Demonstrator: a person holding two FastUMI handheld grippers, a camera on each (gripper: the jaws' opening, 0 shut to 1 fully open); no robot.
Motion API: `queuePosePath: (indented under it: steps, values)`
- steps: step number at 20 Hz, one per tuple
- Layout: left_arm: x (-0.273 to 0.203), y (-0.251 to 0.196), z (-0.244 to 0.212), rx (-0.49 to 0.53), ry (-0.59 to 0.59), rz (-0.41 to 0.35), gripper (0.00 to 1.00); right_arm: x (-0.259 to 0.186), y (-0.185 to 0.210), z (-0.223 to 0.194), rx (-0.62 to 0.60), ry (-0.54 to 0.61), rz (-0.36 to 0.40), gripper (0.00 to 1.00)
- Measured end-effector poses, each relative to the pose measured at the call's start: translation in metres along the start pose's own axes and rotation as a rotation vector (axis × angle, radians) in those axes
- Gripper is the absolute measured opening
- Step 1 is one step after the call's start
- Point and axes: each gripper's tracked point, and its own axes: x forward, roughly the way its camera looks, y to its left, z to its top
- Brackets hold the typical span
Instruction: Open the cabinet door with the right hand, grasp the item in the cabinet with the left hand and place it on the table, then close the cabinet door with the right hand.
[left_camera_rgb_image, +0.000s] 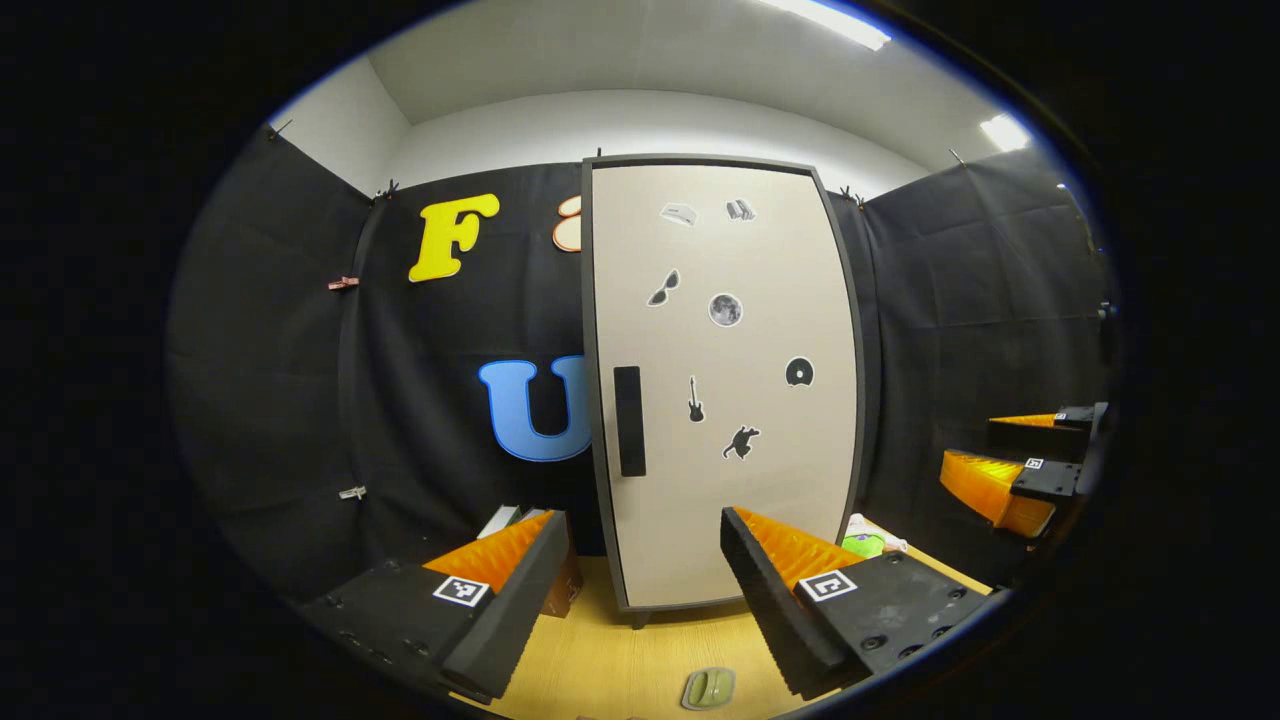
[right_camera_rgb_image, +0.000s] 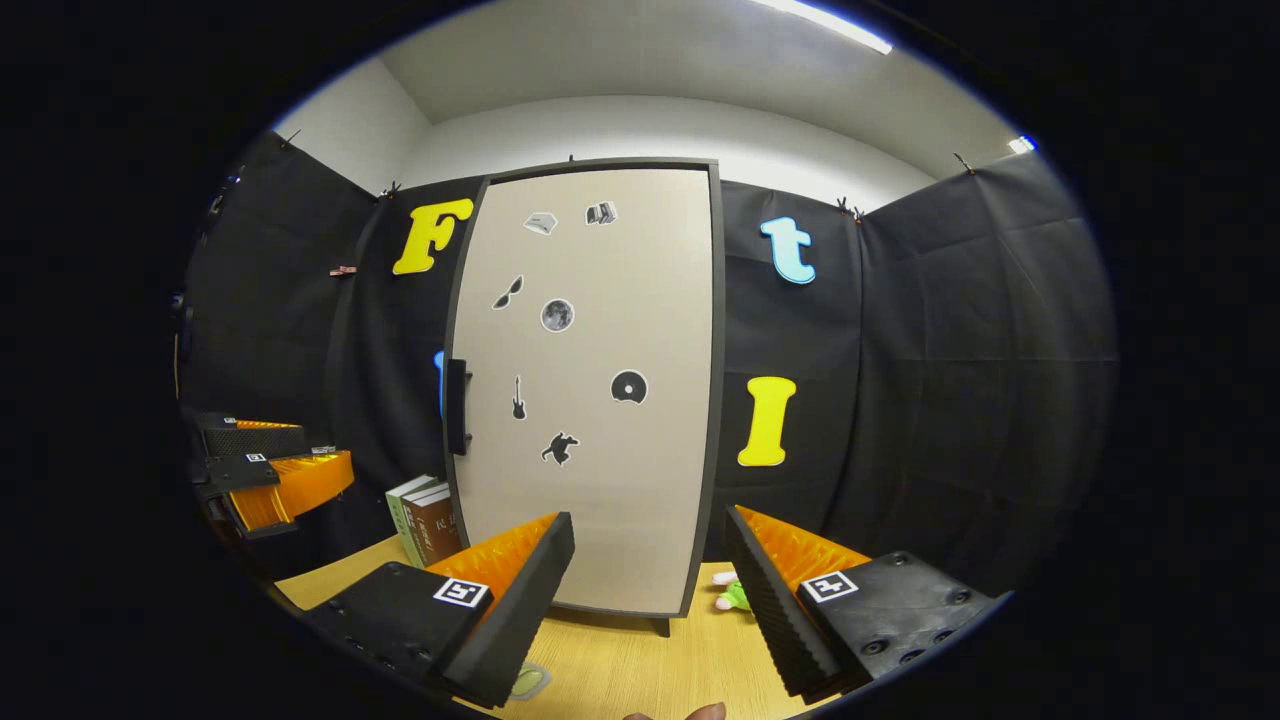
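The cabinet (left_camera_rgb_image: 730, 380) stands upright on the wooden table, its beige door shut and dotted with small stickers. A black vertical handle (left_camera_rgb_image: 629, 420) sits at the door's left edge, also seen as the handle (right_camera_rgb_image: 457, 407) in the right gripper view. Whatever is inside is hidden behind the door. My left gripper (left_camera_rgb_image: 640, 600) is open, facing the lower door from a short distance with nothing between its fingers. My right gripper (right_camera_rgb_image: 650, 590) is open too, aimed at the door's (right_camera_rgb_image: 590, 400) lower right part. Each gripper appears at the other view's edge: right gripper (left_camera_rgb_image: 1010, 475), left gripper (right_camera_rgb_image: 270, 470).
Books (right_camera_rgb_image: 425, 520) stand left of the cabinet. A green and white toy (right_camera_rgb_image: 735, 595) lies at the cabinet's right foot. A small green object (left_camera_rgb_image: 709, 688) rests on the table (left_camera_rgb_image: 600, 660) in front of the cabinet. Black cloth walls enclose the booth.
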Motion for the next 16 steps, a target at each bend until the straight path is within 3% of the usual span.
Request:
queuePosePath:
  steps: [16]
  values:
    - [-0.01,0.001,0.0,-0.004,-0.003,0.002,0.96,-0.007,-0.007,0.003,0.008,0.003,0.001,0.97]
